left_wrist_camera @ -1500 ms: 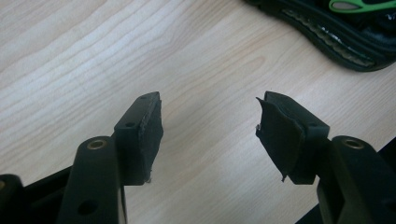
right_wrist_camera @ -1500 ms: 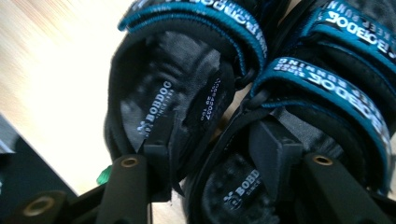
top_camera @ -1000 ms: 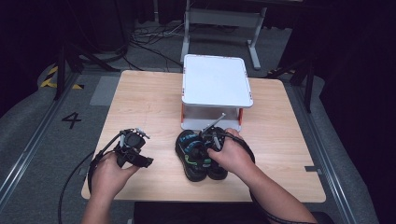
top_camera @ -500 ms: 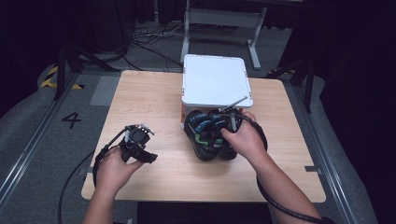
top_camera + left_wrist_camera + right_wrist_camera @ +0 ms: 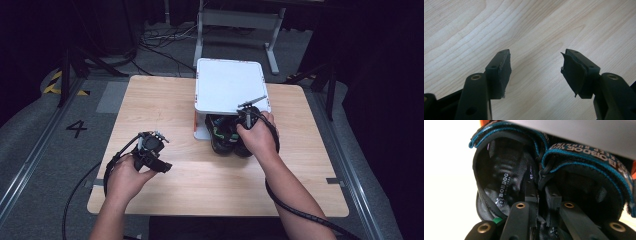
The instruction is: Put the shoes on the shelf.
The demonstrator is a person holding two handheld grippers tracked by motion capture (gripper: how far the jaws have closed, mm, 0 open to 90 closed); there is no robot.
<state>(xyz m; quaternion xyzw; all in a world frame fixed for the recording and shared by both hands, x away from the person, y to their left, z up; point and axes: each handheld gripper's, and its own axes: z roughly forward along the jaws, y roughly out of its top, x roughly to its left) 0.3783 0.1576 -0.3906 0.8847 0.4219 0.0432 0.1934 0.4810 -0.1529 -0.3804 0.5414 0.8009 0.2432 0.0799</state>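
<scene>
From above I saw the left gripper (image 5: 150, 152) nearest me, in the left hand (image 5: 125, 175), low over the bare wood of the table (image 5: 150, 110) and well to the left of the white stand (image 5: 229, 85). Its own camera showed its jaws spread wide with nothing between them, only wood grain beneath, and the pad (image 5: 571, 73) on one jaw looked torn at its edge.

Farther in, the right hand (image 5: 257, 137) held the right gripper (image 5: 541, 195) just at the front edge of the stand. Through its camera I saw its jaws drawn close together, pinching the touching inner sides of the pair of sandals (image 5: 536, 170), black with teal-edged straps. The sandals (image 5: 225, 136) sat side by side on the table, their far ends tucked under the stand's white top, with an orange part (image 5: 484, 123) of the stand visible just past them.
</scene>
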